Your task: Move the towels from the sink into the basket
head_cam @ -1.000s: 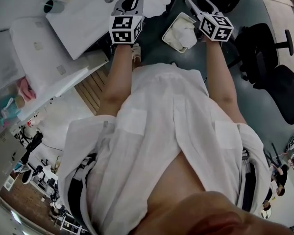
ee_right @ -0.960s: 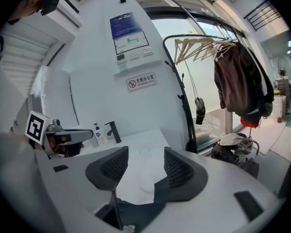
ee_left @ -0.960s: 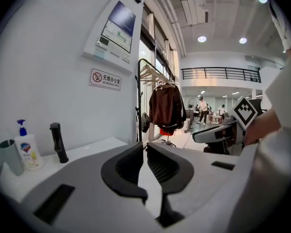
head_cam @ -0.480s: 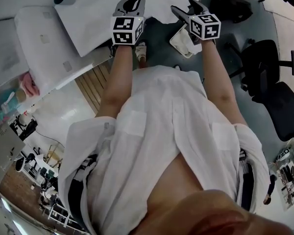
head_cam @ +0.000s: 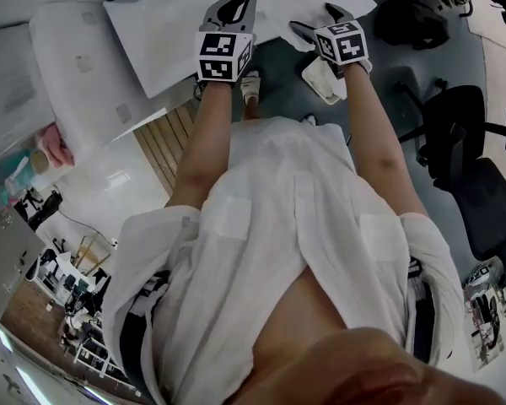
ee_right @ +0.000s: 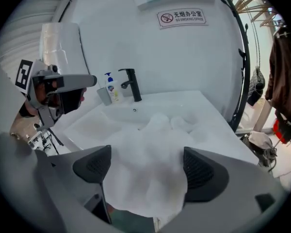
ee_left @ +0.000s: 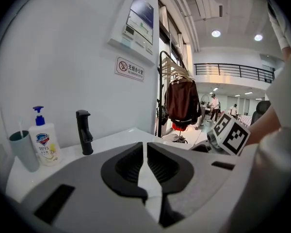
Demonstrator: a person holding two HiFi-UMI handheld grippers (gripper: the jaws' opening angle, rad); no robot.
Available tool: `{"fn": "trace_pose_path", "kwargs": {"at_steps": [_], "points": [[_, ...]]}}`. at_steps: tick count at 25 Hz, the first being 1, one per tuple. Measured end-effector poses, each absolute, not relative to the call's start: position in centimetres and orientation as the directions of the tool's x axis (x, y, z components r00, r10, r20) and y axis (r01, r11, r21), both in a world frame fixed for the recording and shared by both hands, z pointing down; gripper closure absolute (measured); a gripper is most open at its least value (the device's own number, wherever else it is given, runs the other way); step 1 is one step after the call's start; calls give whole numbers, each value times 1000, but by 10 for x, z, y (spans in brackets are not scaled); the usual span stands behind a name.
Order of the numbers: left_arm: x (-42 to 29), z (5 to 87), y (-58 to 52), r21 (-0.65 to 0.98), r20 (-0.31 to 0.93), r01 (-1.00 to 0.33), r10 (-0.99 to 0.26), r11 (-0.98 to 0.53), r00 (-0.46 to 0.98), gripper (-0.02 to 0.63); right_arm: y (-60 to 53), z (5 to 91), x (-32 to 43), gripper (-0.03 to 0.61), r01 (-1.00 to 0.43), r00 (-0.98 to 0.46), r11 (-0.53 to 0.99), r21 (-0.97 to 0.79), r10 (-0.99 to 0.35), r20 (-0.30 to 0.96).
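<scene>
Fingers (ee_right: 200, 173) of the right gripper (ee_right: 146, 160) are seen spread to their widest, having just been opened. Nothing is clasped by them: the heap of white towels (ee_right: 153, 140) is framed between them, but no pad is pressed against it. On the left gripper (ee_left: 145, 147) the fingers are drawn together to a thin slit in which nothing is caught; only white countertop is seen through the gap.

The towels are piled at the near side of the sink (ee_right: 99, 123), and part of the heap is draped over the front edge of the counter. Behind the basin, a black faucet (ee_right: 131, 84), a pump bottle of hand soap (ee_right: 111, 88) and a grey-green cup (ee_right: 104, 96) are ranged along the wall. A no-smoking sign (ee_right: 181, 17) is fixed above them.

In the head view both grippers are held out ahead of the person's white shirt (head_cam: 287, 226). The left one is held over the counter, and the right one at the counter's front edge, close to the draped cloth. The basket (head_cam: 314, 74) is set on the dark floor beside the right forearm, apart from the counter, and pale cloth can be made out inside it. A black office chair (head_cam: 476, 154) is seen further right, and a rack hung with a dark garment (ee_left: 183, 101) is shown in the left gripper view.
</scene>
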State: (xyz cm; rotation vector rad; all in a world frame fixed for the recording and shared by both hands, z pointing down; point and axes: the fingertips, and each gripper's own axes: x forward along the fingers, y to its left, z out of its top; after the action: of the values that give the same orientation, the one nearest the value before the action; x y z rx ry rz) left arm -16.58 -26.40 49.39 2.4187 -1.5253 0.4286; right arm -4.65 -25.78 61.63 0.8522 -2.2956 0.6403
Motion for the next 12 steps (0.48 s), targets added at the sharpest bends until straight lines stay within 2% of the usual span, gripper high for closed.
{"fn": "trace_pose_path", "kwargs": {"at_steps": [7, 12], "points": [[-173, 502, -272, 52, 389, -905, -826, -422, 408, 581, -267, 646, -54, 138, -713, -536, 682, -163, -381, 753], [-177, 508, -276, 55, 401, -902, -817, -429, 414, 581, -275, 650, -55, 143, -725, -510, 678, -125, -406, 758]]}}
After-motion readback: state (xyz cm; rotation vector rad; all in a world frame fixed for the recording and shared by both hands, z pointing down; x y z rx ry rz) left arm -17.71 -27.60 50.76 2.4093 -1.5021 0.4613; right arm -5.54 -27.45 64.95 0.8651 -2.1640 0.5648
